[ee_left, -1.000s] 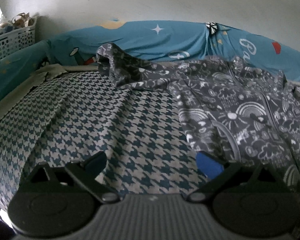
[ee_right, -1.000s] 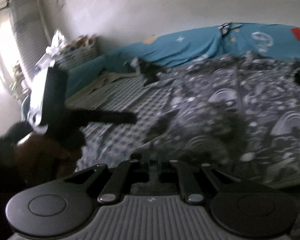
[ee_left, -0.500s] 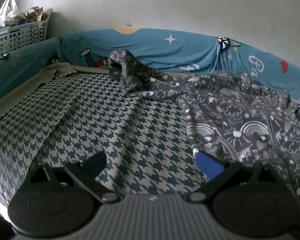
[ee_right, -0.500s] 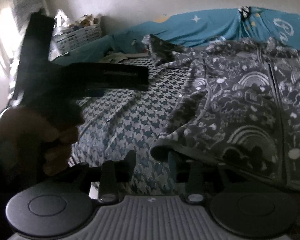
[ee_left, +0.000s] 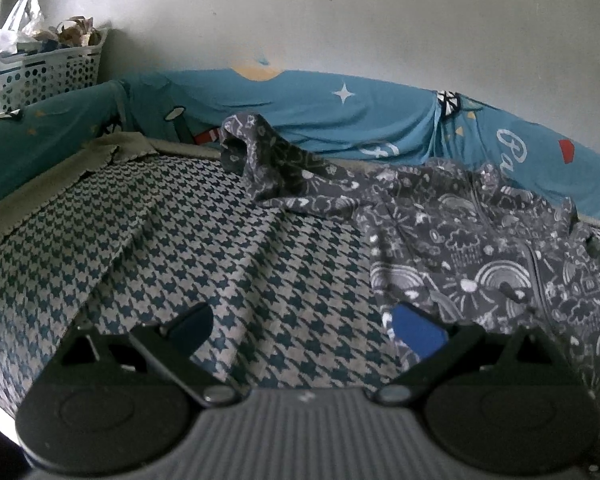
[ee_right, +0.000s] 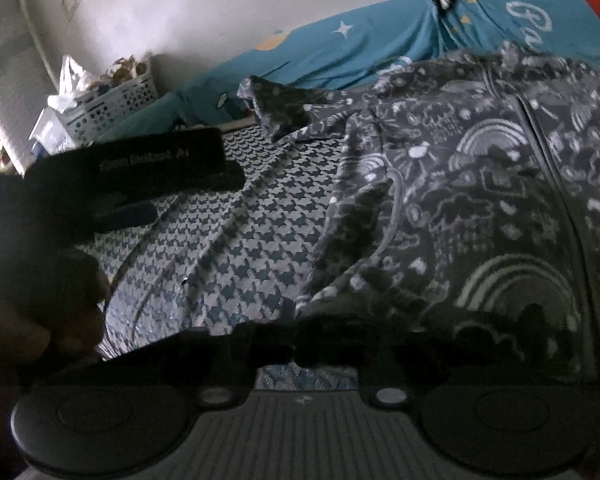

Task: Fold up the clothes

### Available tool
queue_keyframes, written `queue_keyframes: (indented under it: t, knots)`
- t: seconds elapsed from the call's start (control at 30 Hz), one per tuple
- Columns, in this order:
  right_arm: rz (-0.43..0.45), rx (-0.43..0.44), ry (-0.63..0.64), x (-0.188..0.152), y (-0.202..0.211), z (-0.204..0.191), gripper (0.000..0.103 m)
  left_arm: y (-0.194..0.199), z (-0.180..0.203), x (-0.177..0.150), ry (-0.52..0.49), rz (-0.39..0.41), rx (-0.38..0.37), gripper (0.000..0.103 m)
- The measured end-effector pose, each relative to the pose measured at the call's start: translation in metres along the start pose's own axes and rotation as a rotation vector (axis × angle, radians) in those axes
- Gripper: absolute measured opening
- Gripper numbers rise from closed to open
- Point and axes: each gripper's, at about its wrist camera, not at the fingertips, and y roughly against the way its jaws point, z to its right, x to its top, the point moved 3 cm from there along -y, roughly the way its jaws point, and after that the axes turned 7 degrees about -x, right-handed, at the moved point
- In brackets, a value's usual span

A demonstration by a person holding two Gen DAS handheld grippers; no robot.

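A grey printed garment (ee_left: 480, 248) with white doodles lies spread on the houndstooth bedcover (ee_left: 220, 248), one sleeve (ee_left: 260, 156) thrown toward the back. My left gripper (ee_left: 304, 324) is open just over the cover; its blue right pad (ee_left: 416, 330) lies against the garment's left edge, nothing between the fingers. In the right wrist view the garment (ee_right: 480, 184) fills the right half. My right gripper (ee_right: 300, 344) has its jaws closing, drawn together on the garment's near lower hem, which lifts slightly there. The left gripper (ee_right: 196, 194) and the hand holding it show dark at the left.
A blue printed sheet (ee_left: 340, 120) runs along the wall behind the bed. A white perforated basket (ee_left: 48, 68) full of bags and paper stands at the back left. A green blanket edge (ee_left: 60, 172) lies along the cover's left side.
The right gripper opened, moved onto the garment's near hem and drew its jaws together there. The left gripper stayed open, its view tilting slightly.
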Motion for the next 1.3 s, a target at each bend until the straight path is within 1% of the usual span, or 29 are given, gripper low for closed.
queue_keyframes:
  t: [0.03, 0.17, 0.23, 0.33, 0.4, 0.5, 0.53, 0.57, 0.6, 0.67, 0.7, 0.73, 0.83, 0.97, 1.1, 1.3]
  knots:
    - [0.006, 0.015, 0.028, 0.001, 0.002, -0.005, 0.006, 0.002, -0.001, 0.002, 0.002, 0.013, 0.007, 0.1]
    - [0.043, 0.123, 0.162, 0.004, 0.014, -0.033, 0.006, 0.016, -0.011, 0.015, 0.014, 0.093, 0.054, 0.101]
    - [0.057, 0.155, 0.24, 0.005, 0.017, -0.049, 0.006, 0.023, -0.017, 0.021, 0.021, 0.13, 0.08, 0.102]
    - [0.071, 0.166, 0.313, 0.006, 0.012, -0.064, 0.006, 0.034, -0.027, 0.031, 0.036, 0.183, 0.114, 0.103]
    - [0.068, 0.185, 0.311, 0.01, 0.006, -0.071, 0.007, 0.038, -0.034, 0.036, 0.042, 0.205, 0.134, 0.103]
    - [0.058, 0.225, 0.313, 0.014, -0.005, -0.078, 0.007, 0.04, -0.039, 0.04, 0.038, 0.21, 0.158, 0.103]
    - [0.051, 0.223, 0.321, 0.013, -0.009, -0.08, 0.012, 0.04, -0.04, 0.041, 0.036, 0.211, 0.165, 0.103]
    - [0.044, 0.219, 0.329, 0.013, -0.013, -0.082, 0.013, 0.038, -0.041, 0.041, 0.034, 0.206, 0.168, 0.103]
    - [0.027, 0.216, 0.326, 0.011, -0.016, -0.081, 0.013, 0.035, -0.04, 0.04, 0.032, 0.194, 0.164, 0.103]
    - [-0.004, 0.214, 0.322, 0.005, -0.019, -0.079, 0.02, 0.031, -0.036, 0.036, 0.019, 0.176, 0.151, 0.103]
    - [-0.014, 0.217, 0.33, 0.002, -0.017, -0.078, 0.029, 0.029, -0.033, 0.035, 0.011, 0.169, 0.145, 0.103]
    - [-0.023, 0.22, 0.34, -0.001, -0.015, -0.076, 0.034, 0.027, -0.031, 0.033, 0.003, 0.163, 0.139, 0.103]
    - [-0.035, 0.24, 0.334, -0.006, -0.004, -0.07, 0.035, 0.023, -0.022, 0.028, -0.023, 0.143, 0.114, 0.103]
    - [-0.006, 0.215, 0.299, -0.004, 0.013, -0.057, 0.035, 0.014, -0.012, 0.02, -0.048, 0.106, 0.074, 0.103]
    - [0.038, 0.158, 0.245, 0.001, 0.033, -0.037, 0.035, 0.006, -0.003, 0.012, -0.054, 0.059, 0.018, 0.103]
    - [0.089, 0.045, 0.178, 0.004, 0.06, -0.001, 0.035, 0.006, 0.013, 0.001, -0.088, 0.024, -0.061, 0.103]
